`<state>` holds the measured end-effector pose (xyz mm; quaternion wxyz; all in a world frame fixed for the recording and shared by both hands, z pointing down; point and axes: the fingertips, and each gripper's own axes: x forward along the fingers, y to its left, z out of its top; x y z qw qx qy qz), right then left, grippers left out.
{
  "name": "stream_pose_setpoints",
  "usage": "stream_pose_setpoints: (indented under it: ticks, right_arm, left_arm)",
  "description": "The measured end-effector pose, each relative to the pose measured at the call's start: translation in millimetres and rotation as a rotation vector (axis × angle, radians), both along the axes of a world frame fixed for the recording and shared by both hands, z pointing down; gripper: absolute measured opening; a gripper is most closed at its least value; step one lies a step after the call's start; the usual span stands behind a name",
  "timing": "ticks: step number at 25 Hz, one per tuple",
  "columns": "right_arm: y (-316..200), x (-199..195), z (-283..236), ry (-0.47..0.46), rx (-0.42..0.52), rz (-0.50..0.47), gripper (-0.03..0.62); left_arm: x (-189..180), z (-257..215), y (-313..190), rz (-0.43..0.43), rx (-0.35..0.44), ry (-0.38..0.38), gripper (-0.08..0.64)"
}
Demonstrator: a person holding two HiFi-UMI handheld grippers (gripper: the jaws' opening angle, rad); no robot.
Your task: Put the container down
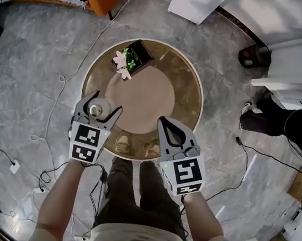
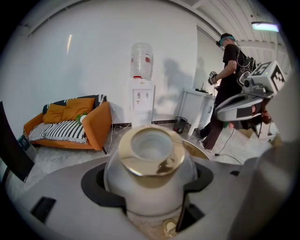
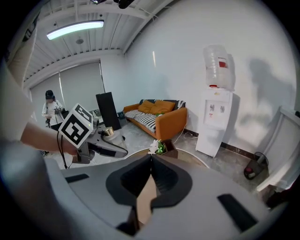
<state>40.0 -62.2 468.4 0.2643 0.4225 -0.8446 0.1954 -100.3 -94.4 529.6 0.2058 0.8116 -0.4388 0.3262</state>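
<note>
One upright container point(image 2: 150, 173), gold mouth up, sits clamped in my left gripper point(image 1: 103, 105); right gripper point(image 1: 163, 122) jaws closed together.

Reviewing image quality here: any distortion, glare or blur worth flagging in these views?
Head view: fisheye curves the room's edges, sharp overall, faint reflections on the glossy table. Left gripper view: black vignette, heavy bulging; the container sits very near the lens, slightly soft, reflections on its gold rim. Right gripper view: same vignette, ceiling lamp blown out, foreground jaws blurred.
</note>
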Motion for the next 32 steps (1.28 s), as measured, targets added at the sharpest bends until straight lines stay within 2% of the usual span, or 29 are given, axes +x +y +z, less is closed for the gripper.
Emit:
stream_pose_setpoints:
  ticks: [10, 17, 21, 25, 29, 32]
  right_arm:
    - [-9.8, -24.6, 83.6, -0.008, -0.058, -0.037, -0.003]
    - [-3.4, -30.9, 133.9, -0.004, -0.117, -0.053, -0.003]
    - [-3.6, -32.9, 152.7, 0.008, -0.139, -0.069, -0.003]
    - [-4.6, -38.3, 163.4, 0.015, -0.154, -0.087, -0.003]
    - [1.0, -42.4, 174.5, 0.017, -0.191, -0.077, -0.003]
    - [8.5, -43.7, 179.1, 0.026, -0.212, -0.077, -0.003]
  left_arm:
    - [-5.4, 117.8, -8.7, -0.024, -0.068, 0.01, 0.334]
    - [-4.9, 176.8, -12.6, -0.01, -0.076, -0.014, 0.334]
    - [-1.1, 195.0, -12.6, 0.01, -0.062, -0.019, 0.334]
    - [0.2, 211.1, -9.6, 0.047, -0.063, -0.066, 0.334]
    - [-1.3, 219.8, -8.8, 0.068, -0.042, -0.067, 0.334]
    - [-4.1, 226.9, -5.9, 0.077, -0.053, -0.101, 0.334]
